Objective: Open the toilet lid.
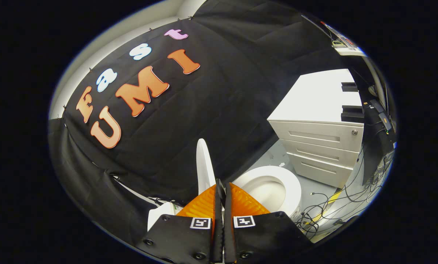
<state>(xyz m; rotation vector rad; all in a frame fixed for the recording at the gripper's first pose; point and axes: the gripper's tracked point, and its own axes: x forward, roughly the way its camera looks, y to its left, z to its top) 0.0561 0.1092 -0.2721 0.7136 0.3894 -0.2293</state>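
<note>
The white toilet lid [204, 165] stands raised, nearly upright and seen edge-on, just ahead of my fingertips and slightly to their left. Its lower end is hidden behind one finger [200, 205]. To the right of the fingers lies the open bowl with its white seat [294, 190] down. My gripper [220, 183] is shut, its two fingers pressed together with only a thin dark slit between them. I see nothing white held in that slit. A piece of the white cistern [160, 214] shows beside the left finger, against the booth's black cloth.
A white drawer cabinet [321, 146] stands beyond the bowl to the right, on a grey floor. Loose black cables [321, 209] and a yellow one lie on the floor beside the toilet. Dark equipment [378, 139] hangs past the cabinet.
</note>
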